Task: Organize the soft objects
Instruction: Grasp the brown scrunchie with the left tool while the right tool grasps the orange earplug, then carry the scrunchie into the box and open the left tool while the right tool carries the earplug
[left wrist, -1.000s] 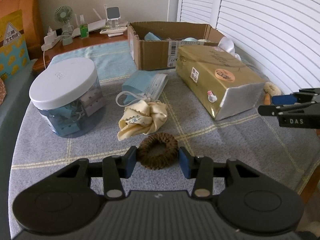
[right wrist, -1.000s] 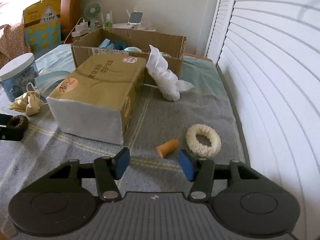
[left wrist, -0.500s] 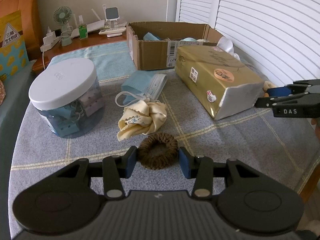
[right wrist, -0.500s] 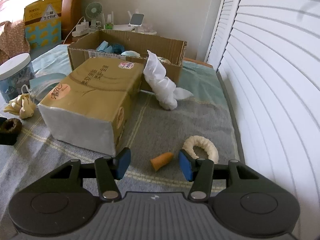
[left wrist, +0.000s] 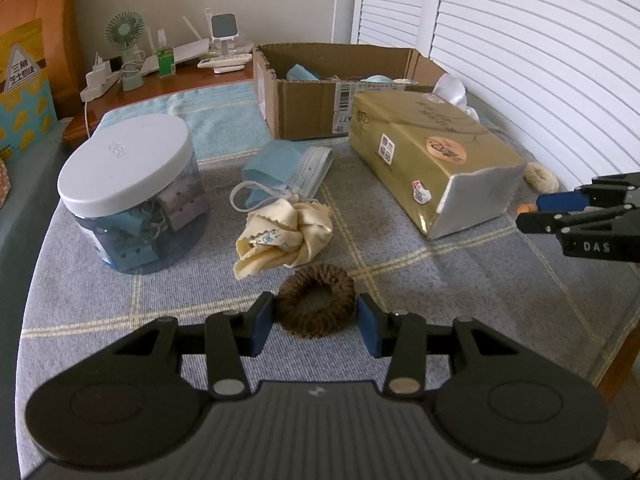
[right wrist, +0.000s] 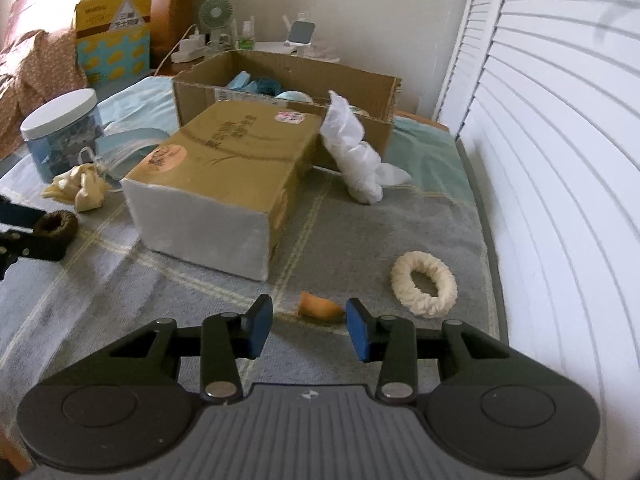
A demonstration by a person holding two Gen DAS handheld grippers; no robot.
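Pre-grasp step, both sides. My left gripper (left wrist: 316, 318) wide open, brown scrunchie (left wrist: 316, 306) between pads, unclamped. My right gripper (right wrist: 307, 327) open, nothing held, orange piece (right wrist: 321, 309) just ahead between tips. Next, probably: squeeze both, lift, carry to box (left wrist: 316, 110) far ahead.

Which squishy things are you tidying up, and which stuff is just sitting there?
For tidying: brown scrunchie between the left gripper pads, orange earplug by the right gripper, cream scrunchie, yellow cloth, face mask, cardboard box.

Just there: tissue pack, jar, fan.
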